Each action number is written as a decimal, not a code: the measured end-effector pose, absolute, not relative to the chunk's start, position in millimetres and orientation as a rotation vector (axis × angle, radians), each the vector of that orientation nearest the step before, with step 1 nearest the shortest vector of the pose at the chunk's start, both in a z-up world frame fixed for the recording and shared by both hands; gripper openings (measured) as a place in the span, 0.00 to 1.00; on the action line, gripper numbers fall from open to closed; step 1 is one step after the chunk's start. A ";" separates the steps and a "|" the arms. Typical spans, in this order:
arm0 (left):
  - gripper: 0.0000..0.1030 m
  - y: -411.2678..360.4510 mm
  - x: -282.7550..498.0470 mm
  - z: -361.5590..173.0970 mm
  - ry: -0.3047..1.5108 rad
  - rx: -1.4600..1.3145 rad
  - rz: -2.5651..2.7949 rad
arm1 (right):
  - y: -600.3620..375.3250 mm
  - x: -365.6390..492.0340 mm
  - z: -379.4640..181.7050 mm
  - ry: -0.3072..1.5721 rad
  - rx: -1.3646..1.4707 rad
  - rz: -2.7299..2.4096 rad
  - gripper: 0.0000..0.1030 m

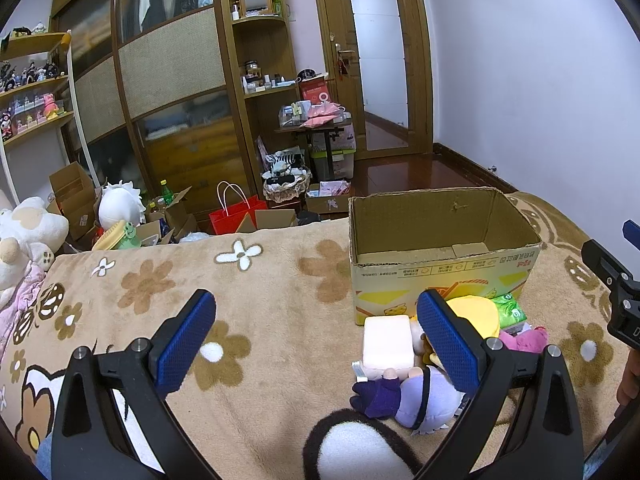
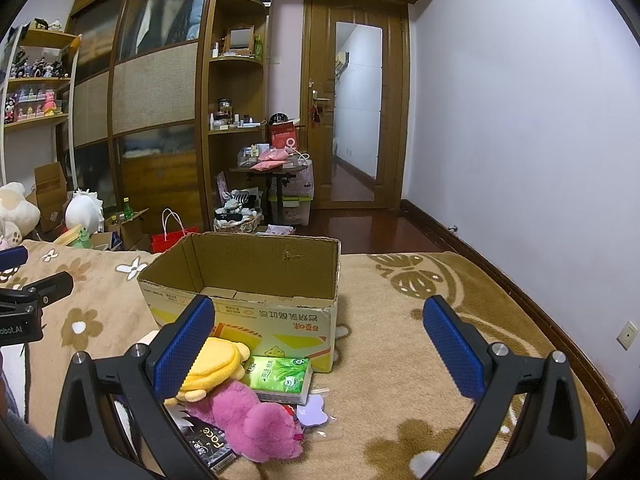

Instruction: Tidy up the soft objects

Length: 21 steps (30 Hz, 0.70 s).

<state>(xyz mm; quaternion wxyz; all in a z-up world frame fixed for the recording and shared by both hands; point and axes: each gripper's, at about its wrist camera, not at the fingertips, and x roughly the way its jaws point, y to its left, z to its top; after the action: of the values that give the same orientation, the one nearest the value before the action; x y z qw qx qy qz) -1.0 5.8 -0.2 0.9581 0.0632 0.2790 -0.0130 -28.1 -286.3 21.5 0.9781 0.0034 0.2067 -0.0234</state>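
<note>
An open cardboard box (image 1: 440,256) stands on the flower-patterned blanket (image 1: 240,300); it also shows in the right wrist view (image 2: 248,280). In front of it lies a pile: a pale pink block (image 1: 387,342), a purple doll (image 1: 416,396), a yellow plush (image 2: 212,364), a green tissue pack (image 2: 280,376), a pink plush (image 2: 248,420) and a black packet (image 2: 210,446). My left gripper (image 1: 316,340) is open and empty, left of the pile. My right gripper (image 2: 318,354) is open and empty, above the pile's right side.
The bed's far edge drops to a floor crowded with boxes, a red bag (image 1: 236,216) and plush toys (image 1: 28,232). A wardrobe, shelves and a door stand behind. A white wall runs along the right side.
</note>
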 end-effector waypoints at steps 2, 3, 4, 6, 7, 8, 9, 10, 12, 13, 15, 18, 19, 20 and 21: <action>0.97 5.5 -0.9 -0.3 0.566 0.129 -0.026 | -286.8 -28.2 21.8 0.416 0.007 -0.049 1.00; 0.97 5.6 -0.7 -0.2 0.567 0.129 -0.026 | -286.7 -28.3 21.7 0.416 0.007 -0.048 1.00; 0.97 5.6 -0.7 -0.2 0.567 0.129 -0.026 | -286.6 -28.3 21.8 0.416 0.007 -0.050 1.00; 0.97 5.3 -1.1 -0.4 0.567 0.129 -0.026 | -286.6 -28.2 21.8 0.417 0.008 -0.047 1.00; 0.97 5.6 -0.9 -0.4 0.567 0.128 -0.026 | -286.5 -28.5 21.8 0.416 0.008 -0.048 1.00; 0.97 5.0 -1.4 -0.7 0.567 0.129 -0.025 | -286.4 -28.3 21.9 0.416 0.008 -0.048 1.00; 0.97 5.6 -0.9 -0.3 0.567 0.129 -0.026 | -286.2 -28.3 21.9 0.417 0.007 -0.048 1.00; 0.97 5.6 -0.8 -0.3 0.567 0.129 -0.026 | -286.0 -28.4 21.8 0.417 0.006 -0.048 1.00; 0.97 5.4 -0.7 -0.3 0.567 0.129 -0.025 | -286.5 -28.2 21.8 0.418 0.007 -0.047 1.00; 0.97 5.1 -0.8 -0.5 0.567 0.129 -0.025 | -286.0 -29.0 21.3 0.418 0.006 -0.046 1.00; 0.97 5.4 -0.7 -0.4 0.568 0.129 -0.025 | -286.0 -29.0 21.3 0.417 0.006 -0.046 1.00; 0.97 5.3 -0.9 -1.3 0.568 0.131 -0.026 | -285.6 -29.0 20.9 0.419 0.008 -0.047 1.00; 0.97 5.3 -0.9 -1.2 0.568 0.131 -0.025 | -285.9 -28.8 21.2 0.419 0.007 -0.046 1.00; 0.97 5.1 -0.9 -1.3 0.568 0.131 -0.026 | -286.2 -28.8 21.3 0.418 0.007 -0.047 1.00; 0.97 5.2 -0.8 -1.2 0.569 0.131 -0.026 | -286.1 -28.8 21.3 0.418 0.007 -0.046 1.00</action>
<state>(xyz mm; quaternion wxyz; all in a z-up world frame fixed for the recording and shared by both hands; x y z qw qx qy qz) -0.8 5.2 -1.2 0.9577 0.0644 0.2803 -0.0127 -28.8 -286.1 21.2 0.9780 0.0034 0.2074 -0.0230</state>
